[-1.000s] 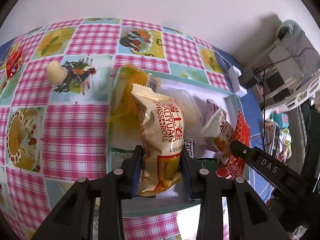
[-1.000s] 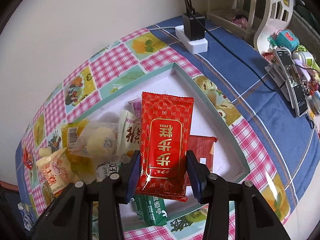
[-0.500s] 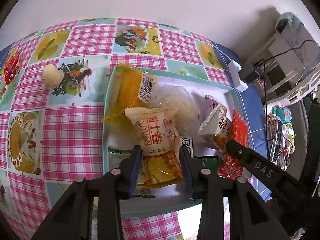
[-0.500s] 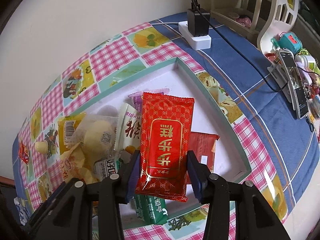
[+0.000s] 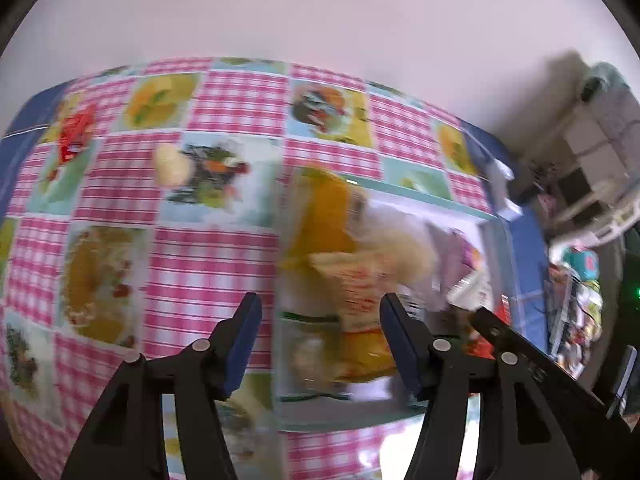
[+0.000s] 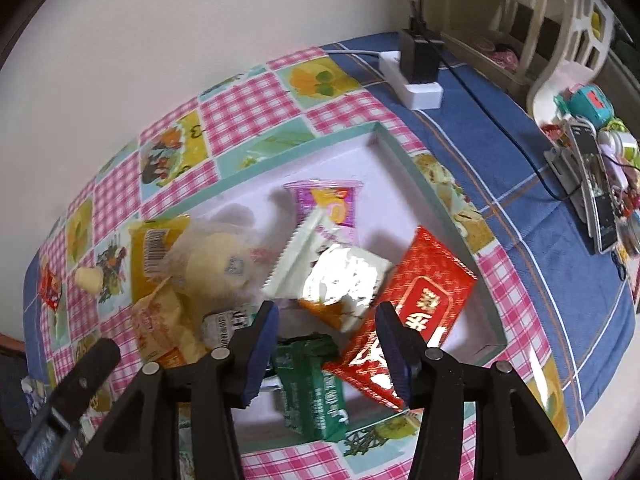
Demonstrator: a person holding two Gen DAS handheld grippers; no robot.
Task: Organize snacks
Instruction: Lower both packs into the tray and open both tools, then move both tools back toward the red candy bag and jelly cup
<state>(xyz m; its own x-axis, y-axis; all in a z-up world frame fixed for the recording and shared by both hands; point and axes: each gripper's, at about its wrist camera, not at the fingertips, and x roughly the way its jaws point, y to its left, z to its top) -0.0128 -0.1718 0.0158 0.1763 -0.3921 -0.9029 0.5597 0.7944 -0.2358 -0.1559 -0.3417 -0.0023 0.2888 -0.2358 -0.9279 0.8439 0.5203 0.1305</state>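
A teal-rimmed white tray (image 6: 412, 168) on the checked tablecloth holds several snack packets. In the blurred left wrist view my left gripper (image 5: 320, 308) hangs over the tray's left end. Its jaws are opening, and the cream swiss roll packet (image 5: 360, 312) lies loose below, between them but untouched. My right gripper (image 6: 327, 314) is also opening over the tray's near side. The red packet (image 6: 432, 292) lies tilted on the tray floor, mostly right of the right finger and free of the pads. A white-and-orange packet (image 6: 340, 280) and a green one (image 6: 316, 392) lie under the gap.
A cream snack (image 5: 172, 162) and a small red packet (image 5: 76, 132) lie on the cloth left of the tray. Right of the tray are a power strip with a black charger (image 6: 416, 76), a phone on a stand (image 6: 596, 184) and a white rack.
Both grippers have opened. The swiss roll packet dropped flat into the tray, and the red packet fell out of the right jaws to the right. The left gripper shifted left.
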